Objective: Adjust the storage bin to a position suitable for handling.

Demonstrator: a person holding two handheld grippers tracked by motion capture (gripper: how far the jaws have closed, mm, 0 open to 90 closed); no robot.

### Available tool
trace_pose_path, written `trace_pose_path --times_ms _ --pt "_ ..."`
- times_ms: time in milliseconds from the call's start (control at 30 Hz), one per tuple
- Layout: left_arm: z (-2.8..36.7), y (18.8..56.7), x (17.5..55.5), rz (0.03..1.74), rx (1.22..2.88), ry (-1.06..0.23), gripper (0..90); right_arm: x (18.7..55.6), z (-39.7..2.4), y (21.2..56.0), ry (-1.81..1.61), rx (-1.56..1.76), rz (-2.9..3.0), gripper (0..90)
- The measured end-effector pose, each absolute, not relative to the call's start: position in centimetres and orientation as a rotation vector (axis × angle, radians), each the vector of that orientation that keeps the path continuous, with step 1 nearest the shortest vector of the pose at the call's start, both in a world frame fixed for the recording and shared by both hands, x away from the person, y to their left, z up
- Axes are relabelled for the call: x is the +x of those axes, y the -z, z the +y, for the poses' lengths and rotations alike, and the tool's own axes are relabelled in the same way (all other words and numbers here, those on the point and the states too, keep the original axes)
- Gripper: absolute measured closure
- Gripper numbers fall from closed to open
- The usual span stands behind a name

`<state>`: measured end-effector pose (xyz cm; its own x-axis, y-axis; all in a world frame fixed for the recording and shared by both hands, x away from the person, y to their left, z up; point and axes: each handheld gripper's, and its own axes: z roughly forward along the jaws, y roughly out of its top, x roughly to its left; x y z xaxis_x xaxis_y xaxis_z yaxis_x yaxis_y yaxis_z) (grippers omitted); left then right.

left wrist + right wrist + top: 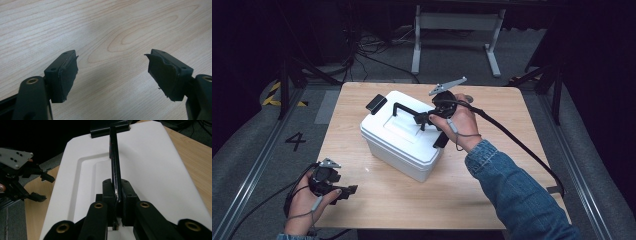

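Two grippers, one in each of my hands, and they stand very differently. My left gripper [343,191] sits at the near left corner of the wooden surface [492,170], held low in my left hand [304,200], well apart from the box. Its jaws stand wide apart with nothing between them; in the left gripper view the two black pads [67,75] frame only bare wood grain, and neither one touches anything.

Moving right, the white cooler box [404,137] stands near the middle of the surface, turned at an angle to its edges, lid closed. A black latch [376,103] sits at its far left end. Across the lid a black carry handle [404,108] is raised upright above the recessed panel.

Further right, my right gripper [426,120] reaches in over the lid from my right hand [462,122], with the denim sleeve [517,195] trailing back to the near right edge and the cable [522,145] looping off behind it. Its jaws are drawn together, clamped on the handle: in the right gripper view the thin black bar [115,170] runs straight up from between the two pads, which press on it from both sides, with the white lid [155,170] spread beneath.
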<state>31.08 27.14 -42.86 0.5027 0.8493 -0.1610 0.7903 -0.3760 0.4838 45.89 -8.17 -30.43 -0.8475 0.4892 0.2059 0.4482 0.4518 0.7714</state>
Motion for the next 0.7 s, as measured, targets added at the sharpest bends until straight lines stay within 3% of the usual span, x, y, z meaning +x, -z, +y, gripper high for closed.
trace_pose_path --times_ms 700 --pt "26.1 43.0 33.4 1.316 2.274 -0.114 24.0 44.4 -13.1 26.6 -1.41 0.875 2.543 85.0"
